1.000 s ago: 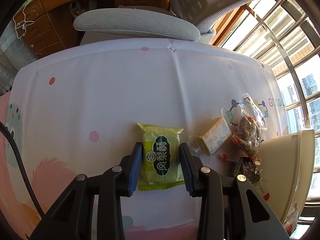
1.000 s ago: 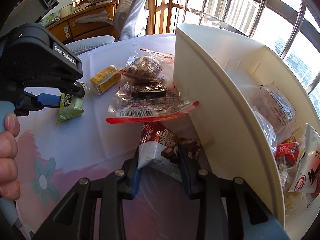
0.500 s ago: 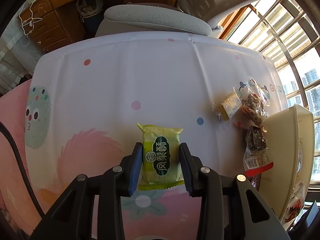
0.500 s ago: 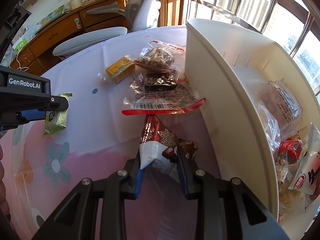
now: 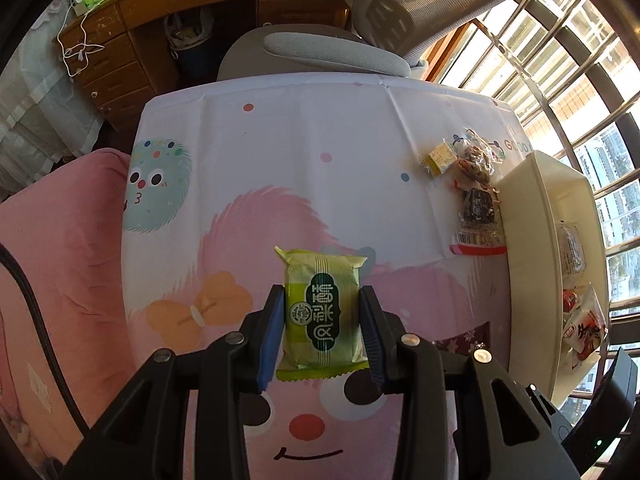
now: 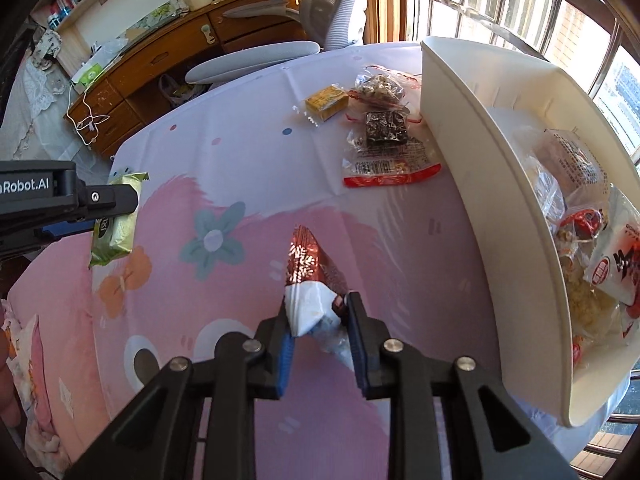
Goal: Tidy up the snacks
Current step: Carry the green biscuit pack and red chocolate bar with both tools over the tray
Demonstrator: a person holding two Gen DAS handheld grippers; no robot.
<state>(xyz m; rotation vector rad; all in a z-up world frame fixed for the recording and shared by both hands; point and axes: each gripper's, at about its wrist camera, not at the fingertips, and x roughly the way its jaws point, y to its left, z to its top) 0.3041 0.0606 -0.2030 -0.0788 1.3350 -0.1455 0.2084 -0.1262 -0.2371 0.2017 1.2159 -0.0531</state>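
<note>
My left gripper (image 5: 323, 330) is shut on a green snack packet (image 5: 322, 316) and holds it above the table; the packet also shows in the right wrist view (image 6: 116, 220). My right gripper (image 6: 318, 322) is shut on a red and white foil snack packet (image 6: 310, 276), lifted off the cloth. The white storage bin (image 6: 480, 184) stands to the right with several snacks inside. A yellow boxed snack (image 6: 326, 101), a nut bar packet (image 6: 380, 86) and a dark brownie packet (image 6: 386, 140) lie beside the bin's left wall.
The table has a pink and white cartoon cloth (image 5: 280, 168). A grey office chair (image 5: 336, 54) stands at the far edge, a wooden desk (image 5: 160, 12) behind it. Window bars (image 5: 560, 60) run along the right. A pink cushion (image 5: 56, 240) lies left.
Both grippers have risen and pulled back from the table, each carrying its packet. The red foil packet has come up off the cloth. The loose snacks by the bin have not moved.
</note>
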